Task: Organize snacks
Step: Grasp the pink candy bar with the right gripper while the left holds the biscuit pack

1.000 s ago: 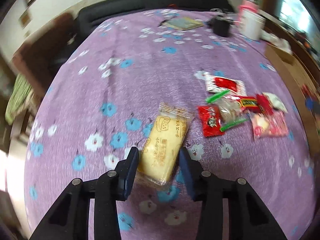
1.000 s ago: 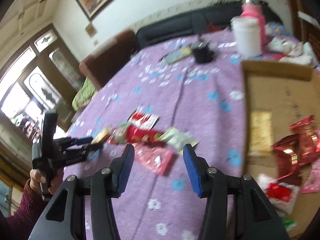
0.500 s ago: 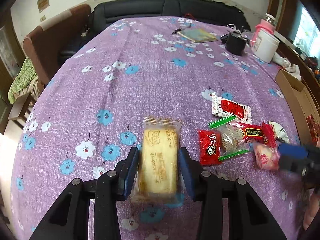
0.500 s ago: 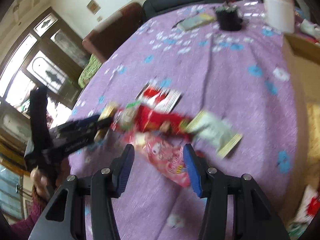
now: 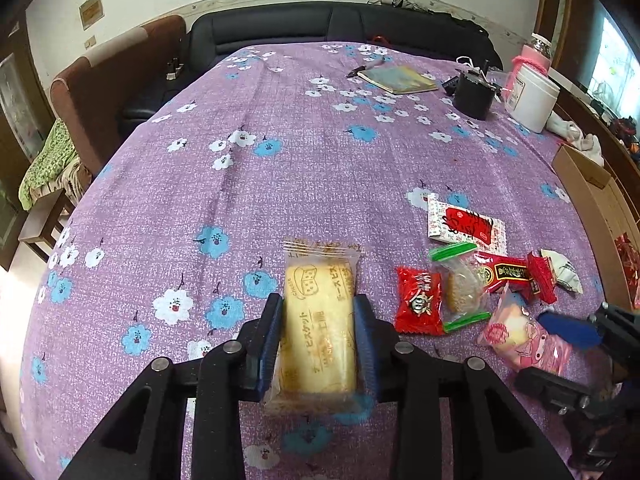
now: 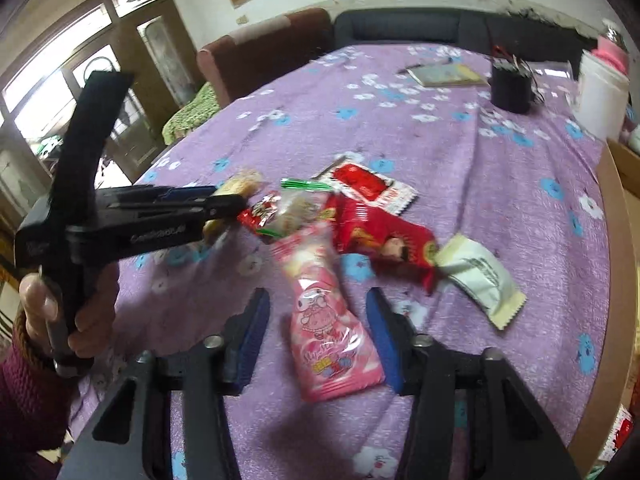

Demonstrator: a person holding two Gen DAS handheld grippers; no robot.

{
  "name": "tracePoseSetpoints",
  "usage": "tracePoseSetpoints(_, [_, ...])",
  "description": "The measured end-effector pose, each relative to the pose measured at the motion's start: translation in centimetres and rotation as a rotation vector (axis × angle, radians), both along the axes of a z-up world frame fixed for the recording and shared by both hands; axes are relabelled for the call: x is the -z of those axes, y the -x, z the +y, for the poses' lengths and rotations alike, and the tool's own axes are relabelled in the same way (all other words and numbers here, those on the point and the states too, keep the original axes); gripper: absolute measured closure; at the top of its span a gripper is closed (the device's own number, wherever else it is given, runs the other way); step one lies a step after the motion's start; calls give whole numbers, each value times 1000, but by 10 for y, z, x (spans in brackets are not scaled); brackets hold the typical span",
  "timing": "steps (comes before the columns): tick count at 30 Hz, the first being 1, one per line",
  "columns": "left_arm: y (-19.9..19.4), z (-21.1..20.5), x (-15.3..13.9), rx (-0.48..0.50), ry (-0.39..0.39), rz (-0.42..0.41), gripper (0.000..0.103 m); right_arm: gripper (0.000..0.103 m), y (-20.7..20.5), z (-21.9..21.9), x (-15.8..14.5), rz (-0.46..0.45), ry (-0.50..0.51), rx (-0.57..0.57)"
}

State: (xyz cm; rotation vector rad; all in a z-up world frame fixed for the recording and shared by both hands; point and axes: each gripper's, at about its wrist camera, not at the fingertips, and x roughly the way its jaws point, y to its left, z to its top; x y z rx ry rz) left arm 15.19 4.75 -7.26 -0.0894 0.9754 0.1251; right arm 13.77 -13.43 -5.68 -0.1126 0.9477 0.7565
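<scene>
My left gripper [image 5: 319,336] is shut on a yellow cheese biscuit pack [image 5: 320,320] and holds it just above the purple flowered tablecloth [image 5: 280,168]. It also shows in the right wrist view [image 6: 224,204] with the pack [image 6: 240,184] between its pads. My right gripper [image 6: 318,332] is open, its fingers on either side of a pink snack pouch [image 6: 324,320] lying on the cloth. The pouch [image 5: 524,336] and a blue pad of the right gripper [image 5: 568,330] show in the left wrist view. Several snack packets [image 5: 460,280] lie in a cluster beside it.
A cardboard box [image 5: 600,208] with red packets stands at the right table edge. A black cup [image 5: 474,94], a white jar [image 5: 534,100] and a notebook [image 5: 398,79] stand at the far end. A white sachet [image 6: 480,276] lies right of the pouch.
My left gripper has closed on the biscuit pack and squared it up. My right gripper has come down toward the table and now straddles the pink pouch.
</scene>
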Motion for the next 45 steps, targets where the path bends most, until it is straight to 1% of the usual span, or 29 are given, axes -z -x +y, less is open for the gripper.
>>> tracePoseSetpoints(2, [0, 1, -1, -3, 11, -2, 67, 78, 6, 5, 0, -25, 29, -9])
tracePoseSetpoints(4, [1, 2, -2, -5, 20, -4, 67, 81, 10, 6, -3, -41, 26, -8])
tracePoseSetpoints(7, [2, 3, -4, -5, 36, -13, 67, 82, 13, -3, -13, -27, -49, -2])
tracePoseSetpoints(9, [4, 2, -6, -4, 31, -26, 67, 82, 12, -10, -20, -18, -103, 18])
tracePoseSetpoints(14, [5, 0, -6, -10, 15, -34, 67, 82, 7, -19, -23, 1, -149, 59])
tracePoseSetpoints(16, [7, 1, -8, -17, 8, -51, 67, 82, 4, -23, -24, 9, -163, 75])
tracePoseSetpoints(21, [13, -6, -18, -19, -53, -114, 67, 82, 4, -28, -25, 5, -181, 103])
tracePoseSetpoints(23, [17, -11, -21, -18, -94, -144, 67, 82, 3, -28, -25, -1, -178, 109])
tracePoseSetpoints(26, [23, -22, -28, -23, -188, -208, 67, 82, 3, -31, -27, -5, -187, 117])
tracePoseSetpoints(31, [30, -33, -35, -10, -269, -276, 67, 82, 3, -37, -31, -11, -210, 134])
tracePoseSetpoints(33, [32, -38, -35, -6, -300, -289, 67, 82, 3, -38, -31, -9, -215, 138])
tracePoseSetpoints(38, [33, -43, -34, 2, -336, -296, 67, 82, 4, -40, -32, -10, -223, 147])
tracePoseSetpoints(45, [35, -43, -35, -7, -346, -302, 67, 82, 3, -43, -32, -2, -229, 161])
